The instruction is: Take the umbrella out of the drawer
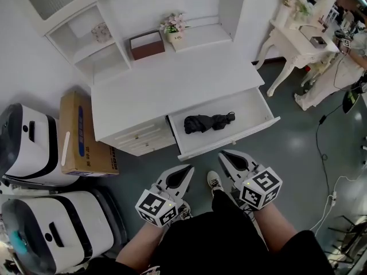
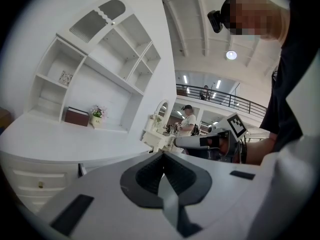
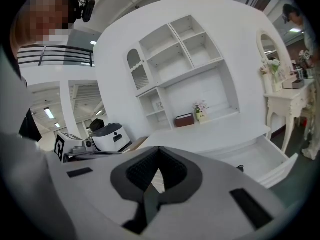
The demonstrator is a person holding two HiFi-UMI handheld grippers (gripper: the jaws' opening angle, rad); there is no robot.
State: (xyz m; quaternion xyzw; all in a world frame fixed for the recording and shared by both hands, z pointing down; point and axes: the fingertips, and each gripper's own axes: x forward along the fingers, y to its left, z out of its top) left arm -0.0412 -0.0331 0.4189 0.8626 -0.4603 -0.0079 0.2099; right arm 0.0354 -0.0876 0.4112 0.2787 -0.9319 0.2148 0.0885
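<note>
A black folded umbrella (image 1: 207, 122) lies in the open drawer (image 1: 229, 144) at the right of the white desk (image 1: 172, 85). Both grippers hang low in front of the drawer, over the floor and above the person's shoes. My left gripper (image 1: 187, 169) is shut and empty, its tip just below the drawer's left corner. My right gripper (image 1: 223, 154) is shut too, with nothing in it, close under the drawer front. In the left gripper view the closed jaws (image 2: 161, 155) point past the desk edge. The right gripper view shows its jaws (image 3: 159, 149) closed, with the drawer (image 3: 272, 166) at the right.
A cardboard box (image 1: 83, 136) and two white machines (image 1: 28, 145) (image 1: 51, 228) stand left of the desk. A brown box (image 1: 147, 44) and a flower pot (image 1: 175, 30) sit on the desk shelf. A white side table (image 1: 298, 39) and floor cables (image 1: 330, 171) lie to the right.
</note>
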